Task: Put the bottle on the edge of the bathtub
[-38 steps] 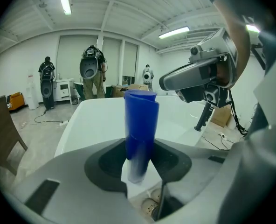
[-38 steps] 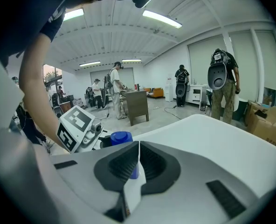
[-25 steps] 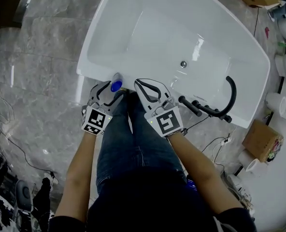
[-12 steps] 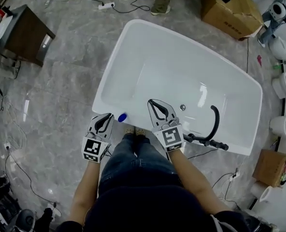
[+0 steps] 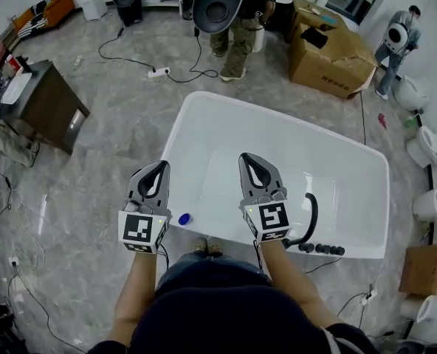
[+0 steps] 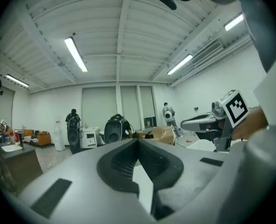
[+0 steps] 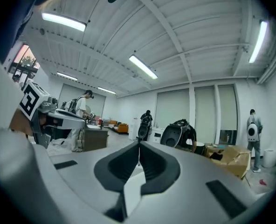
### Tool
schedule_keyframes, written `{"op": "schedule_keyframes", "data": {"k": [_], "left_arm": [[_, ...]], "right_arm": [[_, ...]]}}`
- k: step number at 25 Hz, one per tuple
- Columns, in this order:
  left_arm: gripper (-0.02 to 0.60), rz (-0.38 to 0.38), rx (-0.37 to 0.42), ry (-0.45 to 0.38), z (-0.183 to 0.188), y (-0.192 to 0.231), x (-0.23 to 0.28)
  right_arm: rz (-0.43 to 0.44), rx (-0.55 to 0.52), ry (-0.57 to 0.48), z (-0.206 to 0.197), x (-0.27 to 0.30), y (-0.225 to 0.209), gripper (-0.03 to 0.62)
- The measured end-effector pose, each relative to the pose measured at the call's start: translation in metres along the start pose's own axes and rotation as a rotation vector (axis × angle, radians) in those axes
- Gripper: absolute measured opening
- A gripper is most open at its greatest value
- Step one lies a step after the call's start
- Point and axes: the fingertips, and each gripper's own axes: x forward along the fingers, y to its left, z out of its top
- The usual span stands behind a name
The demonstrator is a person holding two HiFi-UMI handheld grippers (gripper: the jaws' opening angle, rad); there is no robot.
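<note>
Over at seven o'clock, seems done: bottle (image 5: pixel 184 218) on bathtub (image 5: pixel 173 142) edge, left gripper (image 5: pixel 162 168) and right gripper (image 5: pixel 249 159) pinched together, empty.

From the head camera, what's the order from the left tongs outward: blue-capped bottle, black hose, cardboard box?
1. Blue-capped bottle, on the bathtub edge just right of the left tongs.
2. Black hose, farther right on the near edge.
3. Cardboard box, on the floor beyond the bathtub.

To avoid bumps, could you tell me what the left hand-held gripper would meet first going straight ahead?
Nothing nearby: the left hand-held gripper points level across the room; probably the distant person first, though depth is unclear.
</note>
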Motion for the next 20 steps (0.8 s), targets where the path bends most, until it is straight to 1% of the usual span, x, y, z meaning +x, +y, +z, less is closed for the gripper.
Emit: {"op": "schedule_keyframes", "data": {"k": [4,8,9,14,17,20], "left_arm": [[0.023,0.042,-0.039,-0.088,0.063,0.000,0.004],[0.023,0.064,-0.032,-0.171,0.109,-0.009,-0.001],[0.023,0.064,-0.028,-0.181,0.116,-0.010,-0.003],[0.023,0.060,-0.037,-0.174,0.130,-0.014,-0.008],[0.023,0.053,-0.032,-0.165,0.129,-0.020,-0.008],[0.023,0.050,-0.035,-0.153,0.122,-0.021,-0.009]], "right_arm": [[-0.053,-0.028,-0.099,0.063,-0.016,-0.017,0.028],[-0.075,-0.057,-0.151,0.101,-0.033,-0.025,0.028],[-0.079,-0.059,-0.160,0.108,-0.035,-0.026,0.028],[-0.078,-0.062,-0.166,0.119,-0.041,-0.025,0.028],[-0.062,-0.079,-0.159,0.116,-0.041,-0.020,0.028],[-0.047,-0.065,-0.155,0.112,-0.039,-0.016,0.028]]}}
